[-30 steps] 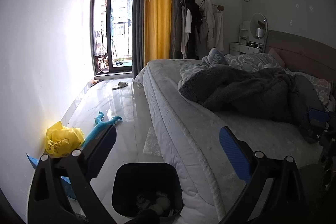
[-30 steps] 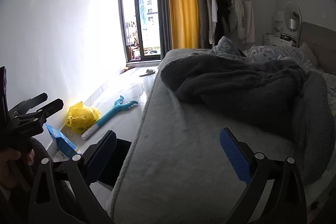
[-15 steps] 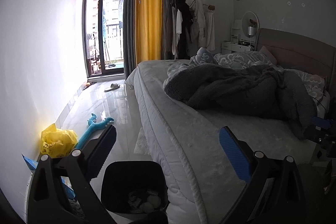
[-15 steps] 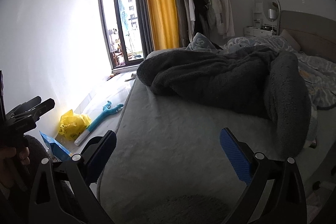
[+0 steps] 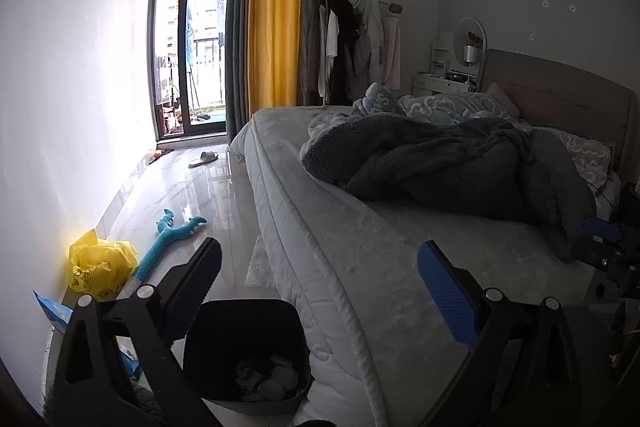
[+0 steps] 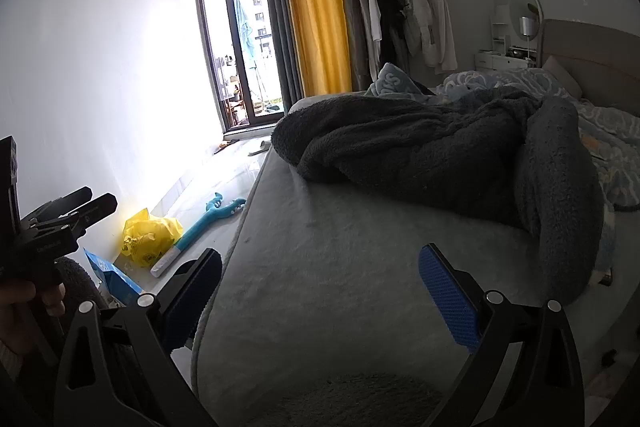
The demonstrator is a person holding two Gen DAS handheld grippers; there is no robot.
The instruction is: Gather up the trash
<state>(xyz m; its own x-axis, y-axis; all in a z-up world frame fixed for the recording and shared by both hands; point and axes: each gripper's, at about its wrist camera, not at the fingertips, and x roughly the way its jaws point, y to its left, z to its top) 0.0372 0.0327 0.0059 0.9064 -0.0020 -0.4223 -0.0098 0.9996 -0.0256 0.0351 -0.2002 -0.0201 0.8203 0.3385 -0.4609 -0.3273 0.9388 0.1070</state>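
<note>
Jaws: both grippers spread wide, nothing between the blue pads
Left gripper: held over the floor at the bedside
Black bin: directly below the left jaws, against the mattress, crumpled pale trash lying in its bottom
Yellow bag: on the floor left of the left jaws, by the white wall, a blue toy just beside it
Right gripper: above the bed, the grey blanket heaped ahead of its jaws
Hand: at far left of the right view, gripping the other tool
</note>
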